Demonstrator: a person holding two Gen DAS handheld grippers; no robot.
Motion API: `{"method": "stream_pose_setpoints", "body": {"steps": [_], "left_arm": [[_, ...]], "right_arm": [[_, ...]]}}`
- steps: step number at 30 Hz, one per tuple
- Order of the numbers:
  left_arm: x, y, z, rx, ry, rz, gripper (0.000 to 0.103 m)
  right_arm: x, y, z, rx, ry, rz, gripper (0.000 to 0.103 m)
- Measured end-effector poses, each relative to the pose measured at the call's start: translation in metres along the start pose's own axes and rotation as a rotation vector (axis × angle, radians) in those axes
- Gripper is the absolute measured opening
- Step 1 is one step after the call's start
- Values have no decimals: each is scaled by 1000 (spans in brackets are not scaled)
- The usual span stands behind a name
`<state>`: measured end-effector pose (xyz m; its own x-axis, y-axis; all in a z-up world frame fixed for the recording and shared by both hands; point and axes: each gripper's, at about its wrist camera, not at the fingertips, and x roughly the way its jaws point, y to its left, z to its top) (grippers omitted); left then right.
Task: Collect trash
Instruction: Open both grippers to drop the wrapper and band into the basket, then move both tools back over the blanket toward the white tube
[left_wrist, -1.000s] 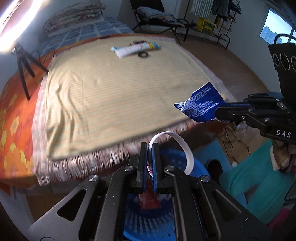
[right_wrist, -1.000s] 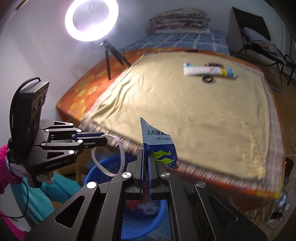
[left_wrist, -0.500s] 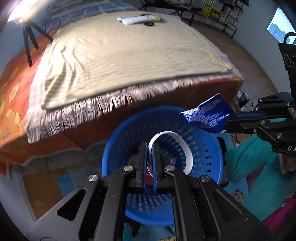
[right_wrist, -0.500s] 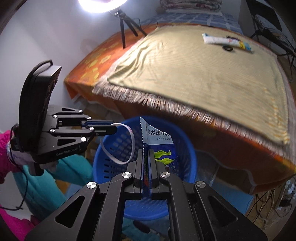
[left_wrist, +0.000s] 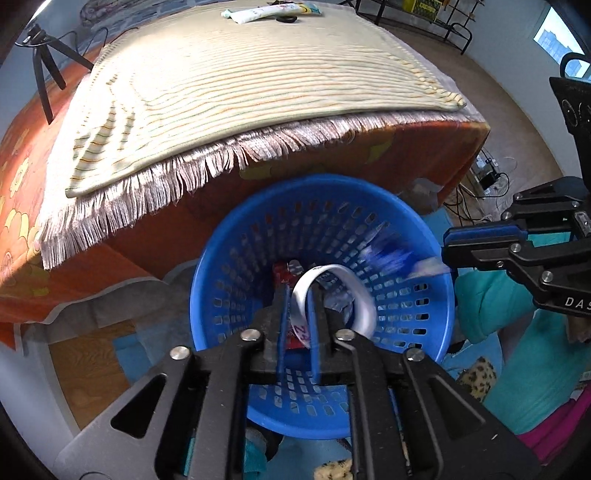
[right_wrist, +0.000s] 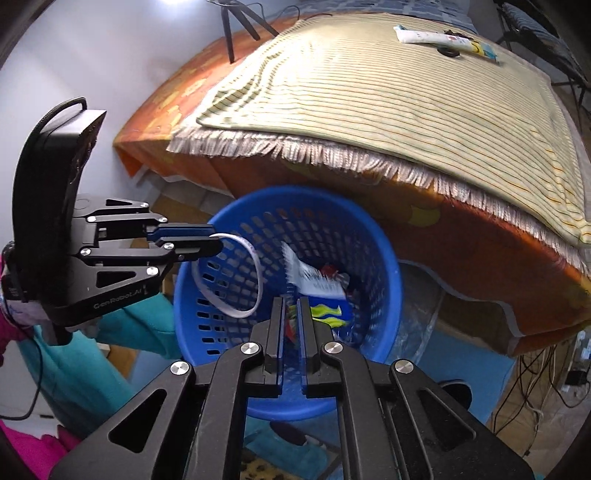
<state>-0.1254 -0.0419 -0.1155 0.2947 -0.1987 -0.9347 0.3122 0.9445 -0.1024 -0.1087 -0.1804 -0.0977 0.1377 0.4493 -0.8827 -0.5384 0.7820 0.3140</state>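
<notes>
Hovering over blue basket (left_wrist: 436, 317) at frame centre. Left gripper (left_wrist: 298, 299) jaws just easing apart, white strip loop (left_wrist: 360, 291) still between. Right gripper (right_wrist: 291, 308) parting too, blue snack wrapper (right_wrist: 317, 284) dropping loose inside basket.

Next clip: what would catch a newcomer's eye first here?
The bright blue perforated basket on the floor at the foot of the bed fills the middle of both views. The left hand-held gripper hangs over it, jaws just opening with a white paper loop between them. The right hand-held gripper has also just been opening, and its blue snack wrapper lies blurred inside the basket.
</notes>
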Motion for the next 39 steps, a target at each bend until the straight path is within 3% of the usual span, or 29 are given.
{"method": "stream_pose_setpoints", "body": {"steps": [4,6,13,16,20,27,32,39], "left_arm": [[3,-1,1,5,7,11,35],[4,-1,2,3,5,18,44],[1,5,15,-13,3,21,45],[-3,8,24,-12,-11,24,45],[-8,14,42,1,-32,38,46],[-13,30,86,24,-63,110,46],[-13,37,118,44,-90,98,46],[-15,43,190,70,-173,46,46]], "right_arm": [[0,-2,-1,4,-1,-16,48],[0,-3,-1,0,-9,-32,49],[-2,-9,7,-2,-7,-85,50],[-6,-17,13,8,-21,-110,58],[-15,-28,24,23,-51,-137,61],[-35,-51,53,33,-99,-199,62],[-52,-74,78,56,-176,-232,63],[-73,-113,116,68,-282,-290,63]]}}
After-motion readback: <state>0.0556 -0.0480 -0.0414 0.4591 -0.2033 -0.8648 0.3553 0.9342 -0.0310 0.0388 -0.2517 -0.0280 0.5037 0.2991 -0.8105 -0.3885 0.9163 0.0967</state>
